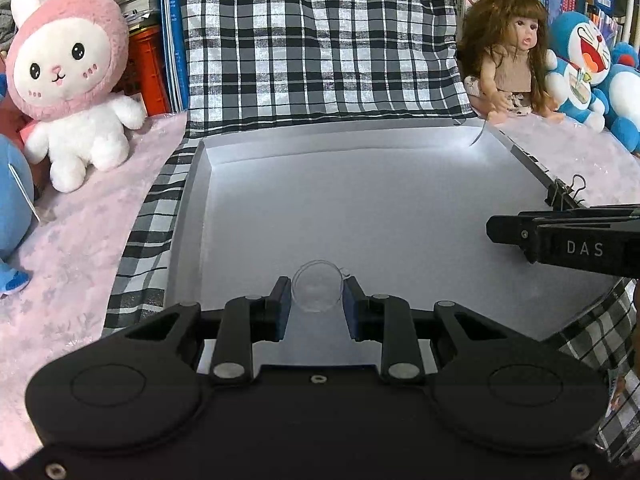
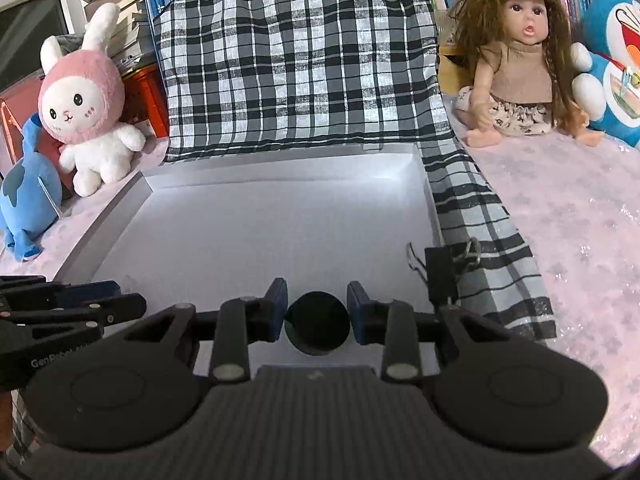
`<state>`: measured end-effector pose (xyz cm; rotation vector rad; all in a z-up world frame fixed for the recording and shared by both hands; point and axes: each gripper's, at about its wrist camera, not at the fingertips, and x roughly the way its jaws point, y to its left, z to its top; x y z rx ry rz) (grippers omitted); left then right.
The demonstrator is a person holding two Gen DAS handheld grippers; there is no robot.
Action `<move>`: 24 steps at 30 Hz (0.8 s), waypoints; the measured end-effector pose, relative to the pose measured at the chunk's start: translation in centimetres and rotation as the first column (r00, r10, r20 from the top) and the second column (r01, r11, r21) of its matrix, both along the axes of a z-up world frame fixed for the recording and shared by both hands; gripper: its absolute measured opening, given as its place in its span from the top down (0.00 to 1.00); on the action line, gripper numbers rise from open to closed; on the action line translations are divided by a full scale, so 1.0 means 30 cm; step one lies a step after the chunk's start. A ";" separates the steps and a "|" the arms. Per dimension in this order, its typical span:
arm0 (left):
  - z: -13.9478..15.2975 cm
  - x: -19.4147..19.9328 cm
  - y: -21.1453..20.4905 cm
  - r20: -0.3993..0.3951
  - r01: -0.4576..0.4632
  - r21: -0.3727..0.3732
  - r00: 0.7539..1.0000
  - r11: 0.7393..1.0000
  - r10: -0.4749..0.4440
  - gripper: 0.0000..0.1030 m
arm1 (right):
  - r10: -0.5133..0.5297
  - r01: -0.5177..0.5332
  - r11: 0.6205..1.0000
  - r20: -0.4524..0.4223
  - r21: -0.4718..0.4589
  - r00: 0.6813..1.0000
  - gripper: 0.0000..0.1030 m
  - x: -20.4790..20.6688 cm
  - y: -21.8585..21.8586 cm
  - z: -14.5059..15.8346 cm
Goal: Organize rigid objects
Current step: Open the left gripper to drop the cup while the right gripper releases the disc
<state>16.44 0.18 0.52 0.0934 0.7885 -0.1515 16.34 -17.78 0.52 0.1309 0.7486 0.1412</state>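
Note:
My left gripper (image 1: 316, 300) is shut on a small clear round container (image 1: 317, 287), held low over the near part of a white shallow box (image 1: 360, 208). My right gripper (image 2: 317, 318) is shut on a black round object (image 2: 317, 323), which sits between the blue pads (image 2: 357, 316) over the same white box (image 2: 260, 232). The right gripper also shows at the right edge of the left wrist view (image 1: 560, 240). The left gripper's fingers (image 2: 72, 308) enter the right wrist view from the left edge. The box floor is bare.
A checkered cloth (image 1: 320, 48) lines the box and rises behind it. A binder clip (image 2: 444, 272) grips the box's right rim. A pink bunny plush (image 1: 72, 76) and a blue plush (image 2: 28, 196) sit left. A doll (image 2: 516, 64) and blue cat plush (image 1: 584, 68) sit right, before bookshelves.

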 end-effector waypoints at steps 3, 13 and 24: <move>-0.001 -0.001 0.000 0.003 0.001 0.001 1.000 1.000 -0.001 0.74 | 0.003 -0.003 1.000 0.005 -0.004 1.000 0.63 -0.002 -0.001 -0.002; 0.003 -0.011 -0.004 0.016 0.005 0.000 1.000 1.000 -0.005 0.73 | 0.024 -0.024 1.000 0.025 0.010 0.999 0.59 -0.015 -0.004 -0.005; 0.036 -0.059 0.004 0.054 0.015 0.007 0.998 1.000 -0.016 0.57 | 0.029 -0.030 0.999 0.058 0.019 0.998 0.37 -0.045 -0.018 0.017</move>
